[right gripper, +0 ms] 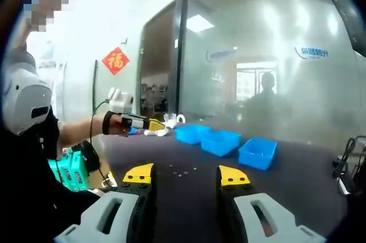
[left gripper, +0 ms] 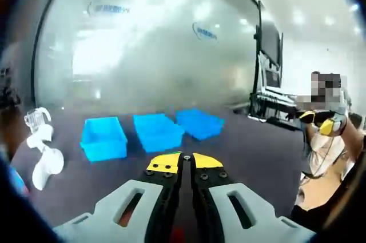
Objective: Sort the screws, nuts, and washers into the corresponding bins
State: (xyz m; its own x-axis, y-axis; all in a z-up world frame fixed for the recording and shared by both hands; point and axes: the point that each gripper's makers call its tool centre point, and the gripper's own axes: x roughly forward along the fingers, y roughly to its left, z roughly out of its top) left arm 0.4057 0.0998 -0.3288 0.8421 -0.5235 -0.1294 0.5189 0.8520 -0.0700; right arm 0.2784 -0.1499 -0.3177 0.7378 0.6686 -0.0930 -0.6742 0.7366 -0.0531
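The left fingers (left gripper: 184, 162) are squeezed together with nothing between them. The right fingers (right gripper: 186, 174) are spread apart, with small parts (right gripper: 180, 171) between their tips and three bins (right gripper: 224, 142) beyond on the table (right gripper: 297, 183).

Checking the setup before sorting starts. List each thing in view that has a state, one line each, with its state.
Left tongs: shut, yellow tips together, nothing visibly held.
Right tongs: open, nothing between the tips.
Three blue bins: upright in a row on the dark table; contents not visible.
Small parts: loose on the table, outside the bins, unsorted.
White object: lying on the table beside the bins.
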